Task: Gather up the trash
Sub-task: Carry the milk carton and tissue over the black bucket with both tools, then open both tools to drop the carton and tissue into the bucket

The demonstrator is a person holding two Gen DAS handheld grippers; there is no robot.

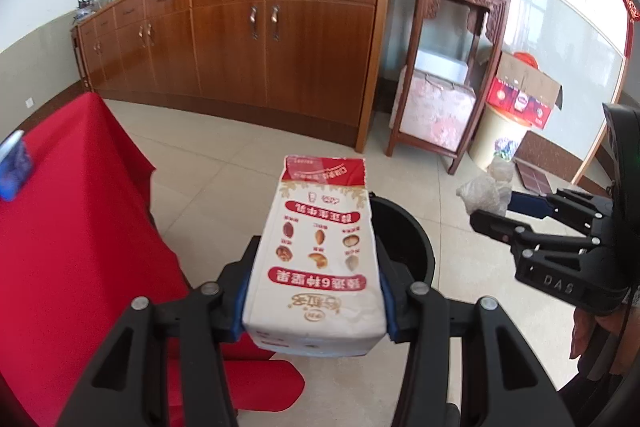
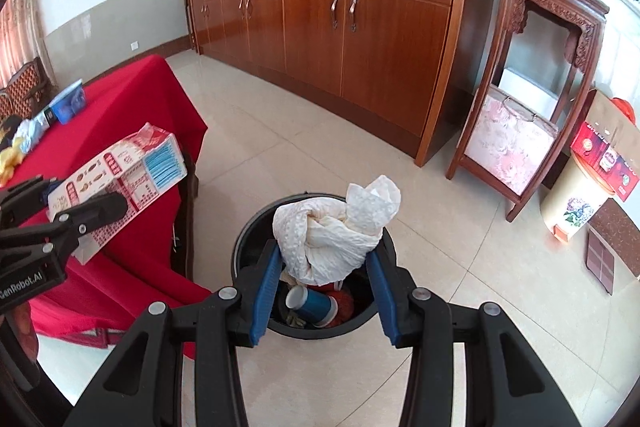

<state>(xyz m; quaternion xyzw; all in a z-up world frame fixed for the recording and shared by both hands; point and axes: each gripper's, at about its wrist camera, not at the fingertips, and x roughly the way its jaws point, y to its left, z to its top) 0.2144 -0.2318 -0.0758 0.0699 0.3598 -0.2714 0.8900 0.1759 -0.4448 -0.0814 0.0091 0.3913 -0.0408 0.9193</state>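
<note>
My left gripper (image 1: pixel 316 283) is shut on a white and red milk carton (image 1: pixel 320 259), held above the floor just left of the black trash bin (image 1: pixel 412 247). The carton also shows in the right wrist view (image 2: pixel 120 179). My right gripper (image 2: pixel 326 263) is shut on a crumpled white paper wad (image 2: pixel 340 231), held right over the bin (image 2: pixel 248 239). Inside the bin lie a blue paper cup (image 2: pixel 312 307) and other trash. In the left wrist view the right gripper (image 1: pixel 490 209) shows holding the wad (image 1: pixel 482 193).
A table under a red cloth (image 2: pixel 132 107) stands left of the bin, with a blue packet (image 2: pixel 70 101) and other items on it. A long wooden cabinet (image 2: pixel 360 27) lines the back wall. A carved wooden stand (image 2: pixel 528 115) and boxes (image 2: pixel 600 155) stand at the right.
</note>
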